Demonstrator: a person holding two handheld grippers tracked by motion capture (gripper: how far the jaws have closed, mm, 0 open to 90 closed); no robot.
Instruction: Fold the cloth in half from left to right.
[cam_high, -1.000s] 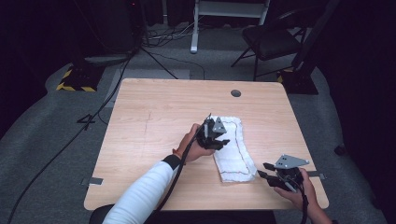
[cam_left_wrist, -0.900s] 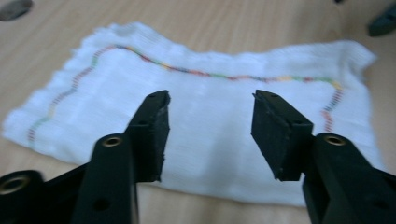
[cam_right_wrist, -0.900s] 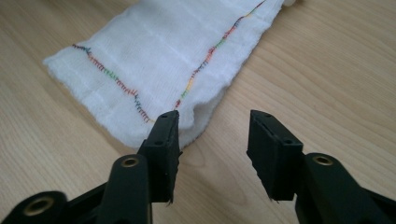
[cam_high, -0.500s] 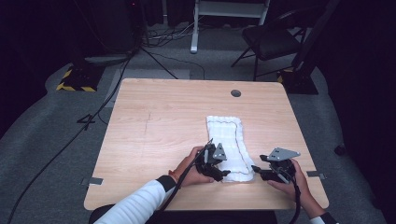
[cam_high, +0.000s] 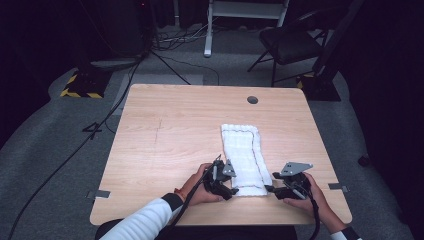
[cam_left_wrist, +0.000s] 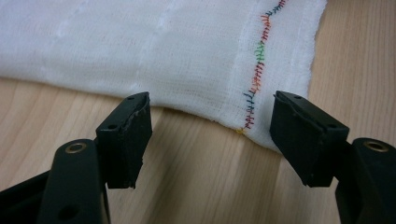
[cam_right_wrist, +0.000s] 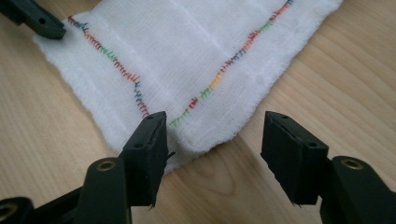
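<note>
Dark floor, cables and a folding chair (cam_high: 287, 42) surround the pale wooden bench (cam_high: 175, 135), where a folded white cloth (cam_high: 243, 150) lies lengthwise right of centre. The left gripper (cam_left_wrist: 210, 130) and right gripper (cam_right_wrist: 212, 149) sit at its two near corners; both have just been opening, and their jaws now stand apart with nothing pinched. Each corner lies just ahead of its jaws, touching the wood. A bite could catch only the top layer, probably letting the fold slide open, since the layers look loose at the stitched hem (cam_right_wrist: 219, 77). Uneven closing would skew the cloth.
</note>
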